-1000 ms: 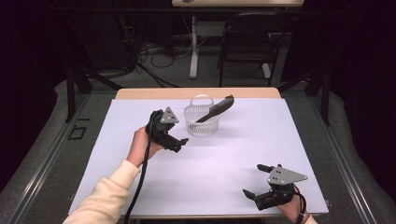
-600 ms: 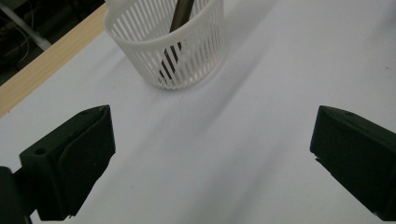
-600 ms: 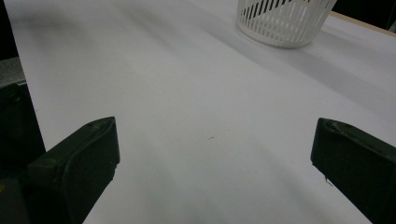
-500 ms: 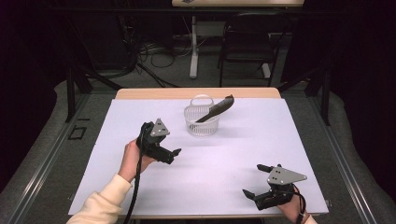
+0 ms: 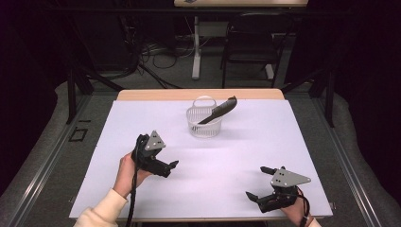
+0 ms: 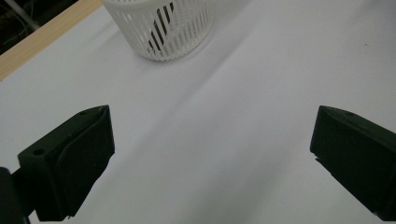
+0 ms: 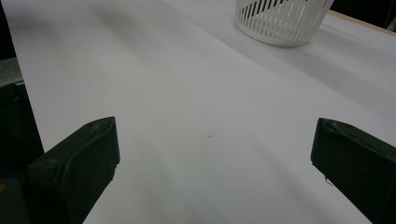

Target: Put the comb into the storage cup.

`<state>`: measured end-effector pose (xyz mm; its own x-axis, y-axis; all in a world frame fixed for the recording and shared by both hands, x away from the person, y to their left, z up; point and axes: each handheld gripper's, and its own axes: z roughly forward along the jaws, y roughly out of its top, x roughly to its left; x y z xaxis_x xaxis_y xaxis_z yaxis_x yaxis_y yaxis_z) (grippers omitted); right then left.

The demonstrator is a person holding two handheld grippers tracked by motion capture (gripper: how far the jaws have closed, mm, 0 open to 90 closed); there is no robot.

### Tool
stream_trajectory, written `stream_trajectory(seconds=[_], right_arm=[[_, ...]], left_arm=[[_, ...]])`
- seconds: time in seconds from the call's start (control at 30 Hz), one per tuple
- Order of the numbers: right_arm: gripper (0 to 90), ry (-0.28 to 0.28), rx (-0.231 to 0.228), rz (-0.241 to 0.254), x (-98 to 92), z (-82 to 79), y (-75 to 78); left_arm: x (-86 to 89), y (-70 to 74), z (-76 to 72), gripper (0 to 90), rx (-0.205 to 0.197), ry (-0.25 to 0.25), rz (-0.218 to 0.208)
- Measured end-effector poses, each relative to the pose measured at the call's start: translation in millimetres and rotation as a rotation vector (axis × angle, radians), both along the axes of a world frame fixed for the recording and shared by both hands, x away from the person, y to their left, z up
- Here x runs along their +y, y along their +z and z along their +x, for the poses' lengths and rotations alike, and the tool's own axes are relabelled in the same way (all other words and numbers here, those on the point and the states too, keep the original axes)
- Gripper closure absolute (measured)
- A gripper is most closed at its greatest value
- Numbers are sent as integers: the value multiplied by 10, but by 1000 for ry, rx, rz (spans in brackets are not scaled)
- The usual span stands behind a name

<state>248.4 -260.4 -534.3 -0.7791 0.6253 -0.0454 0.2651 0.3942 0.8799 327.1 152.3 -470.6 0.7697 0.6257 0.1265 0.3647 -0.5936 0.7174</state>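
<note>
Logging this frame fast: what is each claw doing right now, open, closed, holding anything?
Left claw: open, holding nothing, above the white sheet.
Right claw: open, holding nothing, near the sheet's front edge.

My left gripper (image 5: 166, 166) has drawn back from beside the white basket (image 5: 204, 124) toward my near side of the table, and now sits lower and well apart from it. Its jaws stand spread, empty.
</note>
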Motion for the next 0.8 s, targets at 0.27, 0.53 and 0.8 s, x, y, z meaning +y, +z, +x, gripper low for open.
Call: stream_trajectory(seconds=[0.27,0.53,0.8], right_arm=[[6,-2,-1,3,2,-5,6],[6,1,4,0,12,-5,-1],[6,-3,10,0,13,-6,-6]], left_arm=[[143,-85,-144,0,-6,45,-30],[276,-210,-261,0,-17,88,-50],[405,-306,-362,0,-21,113,-51]])
